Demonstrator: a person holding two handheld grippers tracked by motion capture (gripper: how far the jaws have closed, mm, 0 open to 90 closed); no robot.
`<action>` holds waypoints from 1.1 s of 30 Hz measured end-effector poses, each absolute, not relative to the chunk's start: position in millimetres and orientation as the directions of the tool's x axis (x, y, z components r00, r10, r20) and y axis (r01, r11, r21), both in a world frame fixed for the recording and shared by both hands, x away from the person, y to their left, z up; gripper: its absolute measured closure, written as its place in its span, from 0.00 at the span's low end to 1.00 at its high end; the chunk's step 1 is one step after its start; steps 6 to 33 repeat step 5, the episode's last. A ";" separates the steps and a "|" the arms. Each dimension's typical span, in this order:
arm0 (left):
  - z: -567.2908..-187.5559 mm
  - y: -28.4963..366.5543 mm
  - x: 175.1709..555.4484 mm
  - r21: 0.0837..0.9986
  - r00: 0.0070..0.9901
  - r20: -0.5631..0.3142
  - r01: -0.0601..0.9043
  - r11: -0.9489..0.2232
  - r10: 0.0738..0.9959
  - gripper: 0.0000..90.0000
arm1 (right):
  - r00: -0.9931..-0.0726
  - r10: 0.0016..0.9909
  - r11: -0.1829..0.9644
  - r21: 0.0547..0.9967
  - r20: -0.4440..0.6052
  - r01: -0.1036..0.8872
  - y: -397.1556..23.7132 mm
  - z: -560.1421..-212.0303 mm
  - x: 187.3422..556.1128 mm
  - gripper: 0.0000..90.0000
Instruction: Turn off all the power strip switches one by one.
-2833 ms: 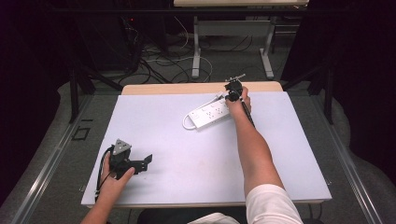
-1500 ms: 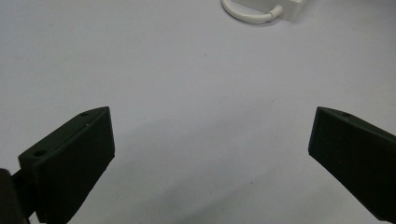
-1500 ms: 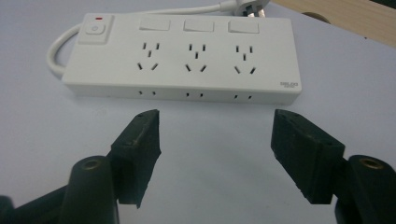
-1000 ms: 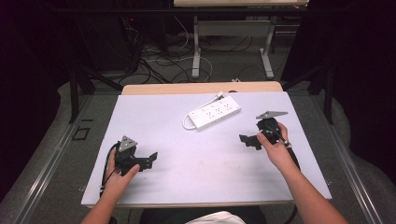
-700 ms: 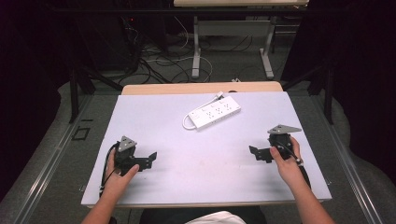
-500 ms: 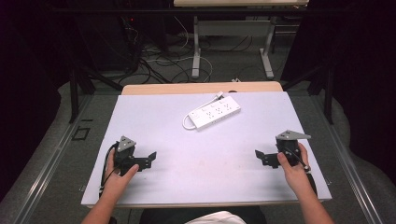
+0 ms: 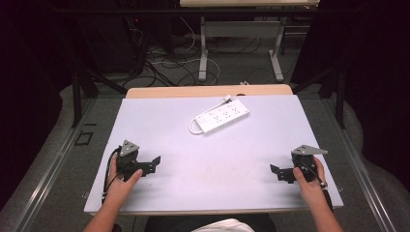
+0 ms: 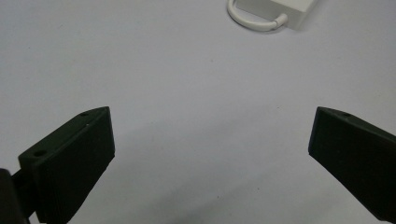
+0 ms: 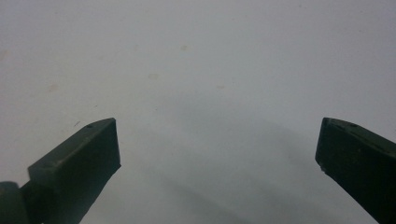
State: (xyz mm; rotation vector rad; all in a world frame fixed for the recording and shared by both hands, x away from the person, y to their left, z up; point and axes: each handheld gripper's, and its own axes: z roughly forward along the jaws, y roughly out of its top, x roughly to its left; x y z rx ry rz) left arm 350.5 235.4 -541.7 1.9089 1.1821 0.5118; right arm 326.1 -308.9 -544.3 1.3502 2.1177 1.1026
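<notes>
High view: left tool (image 7: 153, 164) and right tool (image 7: 276, 173) sit low on the bench (image 7: 159, 116), each hand-held, jaws spread wide, gripping nothing. Power strip (image 7: 222, 117) lies well apart from both, toward the far edge.

Each hand-held gripper, the left hand-held gripper (image 7: 153, 163) and the right hand-held gripper (image 7: 276, 172), is black with two flat black jaws. A grey three-cornered plate sits on top of each. A black cable hangs from the left one.

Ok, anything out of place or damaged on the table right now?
Nothing stands out. The white power strip lies flat but at an angle near the table's far side, its short cord looped beside it. Both tools, left and right, rest open on bare surface.
</notes>
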 end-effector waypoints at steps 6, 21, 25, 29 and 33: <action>-542.2 234.6 351.7 0.809 0.476 -0.061 0.539 -0.236 0.877 0.00 | -0.458 0.886 0.231 0.787 0.074 0.573 -310.4 -547.3 327.7 0.00; -542.2 234.6 351.7 0.809 0.476 -0.061 0.539 -0.236 0.877 0.00 | -0.458 0.886 0.231 0.787 0.074 0.573 -310.4 -547.3 327.7 0.00; -542.2 234.6 351.7 0.809 0.476 -0.061 0.539 -0.236 0.877 0.00 | -0.458 0.886 0.231 0.787 0.074 0.573 -310.4 -547.3 327.7 0.00; -542.2 234.6 351.7 0.809 0.476 -0.061 0.539 -0.236 0.877 0.00 | -0.458 0.886 0.231 0.787 0.074 0.573 -310.4 -547.3 327.7 0.00; -542.2 234.6 351.7 0.809 0.476 -0.061 0.539 -0.236 0.877 0.00 | -0.458 0.886 0.231 0.787 0.074 0.573 -310.4 -547.3 327.7 0.00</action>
